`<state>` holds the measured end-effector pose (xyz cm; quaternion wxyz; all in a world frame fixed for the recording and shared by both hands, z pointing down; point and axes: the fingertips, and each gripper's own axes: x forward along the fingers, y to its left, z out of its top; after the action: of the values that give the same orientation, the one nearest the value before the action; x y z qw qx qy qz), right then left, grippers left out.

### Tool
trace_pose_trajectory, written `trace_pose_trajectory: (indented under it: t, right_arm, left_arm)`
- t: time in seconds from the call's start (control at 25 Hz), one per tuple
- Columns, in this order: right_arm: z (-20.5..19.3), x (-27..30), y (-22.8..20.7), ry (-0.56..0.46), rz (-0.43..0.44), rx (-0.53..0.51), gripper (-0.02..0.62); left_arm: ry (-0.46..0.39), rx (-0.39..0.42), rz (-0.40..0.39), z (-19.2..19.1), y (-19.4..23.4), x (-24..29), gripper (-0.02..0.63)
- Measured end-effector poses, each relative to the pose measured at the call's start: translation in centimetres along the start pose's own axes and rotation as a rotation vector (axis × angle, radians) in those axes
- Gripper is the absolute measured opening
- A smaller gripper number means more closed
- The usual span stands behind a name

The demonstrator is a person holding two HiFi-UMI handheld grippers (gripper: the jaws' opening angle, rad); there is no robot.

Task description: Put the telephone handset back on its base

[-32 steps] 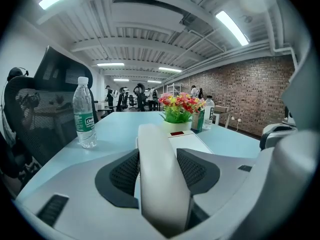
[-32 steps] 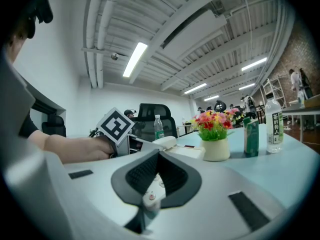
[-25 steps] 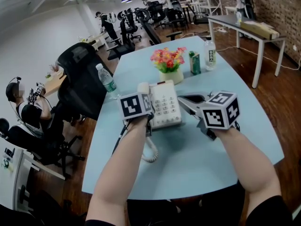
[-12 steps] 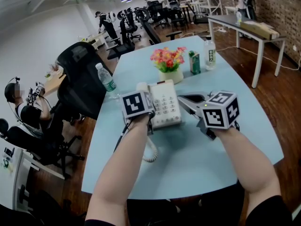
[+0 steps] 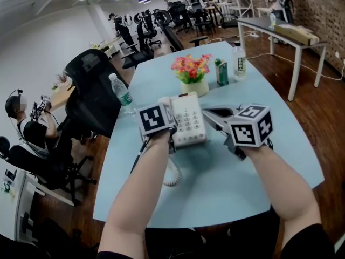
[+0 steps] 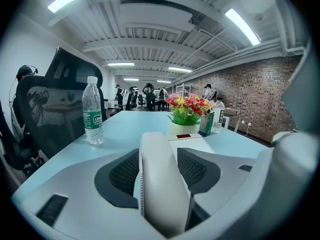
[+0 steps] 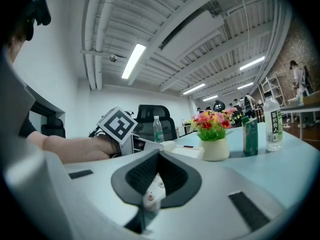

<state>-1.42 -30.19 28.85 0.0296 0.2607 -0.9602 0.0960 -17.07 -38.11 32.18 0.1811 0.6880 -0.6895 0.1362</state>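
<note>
While left gripper [image 6: 161,176] pinches handset [image 6: 159,154], centre frame: advise seating it squarely on base [image 5: 188,120]; right gripper [image 7: 150,200] jaws pressed together, empty.

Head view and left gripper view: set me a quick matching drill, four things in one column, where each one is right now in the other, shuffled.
Things:
1. handset
2. water bottle
3. green carton
4. flower pot

Places:
A. just beyond the telephone base
B. between the left gripper's jaws
C. by the table's left edge, near the black chair
D. between the flower pot and the clear bottle

Pairs: 1-B; 2-C; 3-D; 4-A
</note>
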Motion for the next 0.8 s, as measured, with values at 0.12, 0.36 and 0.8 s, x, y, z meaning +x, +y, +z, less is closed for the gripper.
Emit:
trace_pose_trajectory:
  t: [0.12,0.36,0.8]
  right_arm:
    - [-0.2,0.1,0.0,0.004,0.000,-0.002,0.020]
    - [-0.3,0.2,0.0,0.009,0.000,-0.002,0.020]
    - [-0.5,0.3,-0.1,0.013,0.008,-0.010,0.020]
  left_arm:
    - [-0.033,-0.003,-0.027,0.8,-0.5,-0.2,0.239]
    - [-0.075,0.002,-0.084,2.1,-1.4,-0.9,0.239]
    - [-0.204,0.027,-0.236,4.5,-1.0,-3.9,0.013]
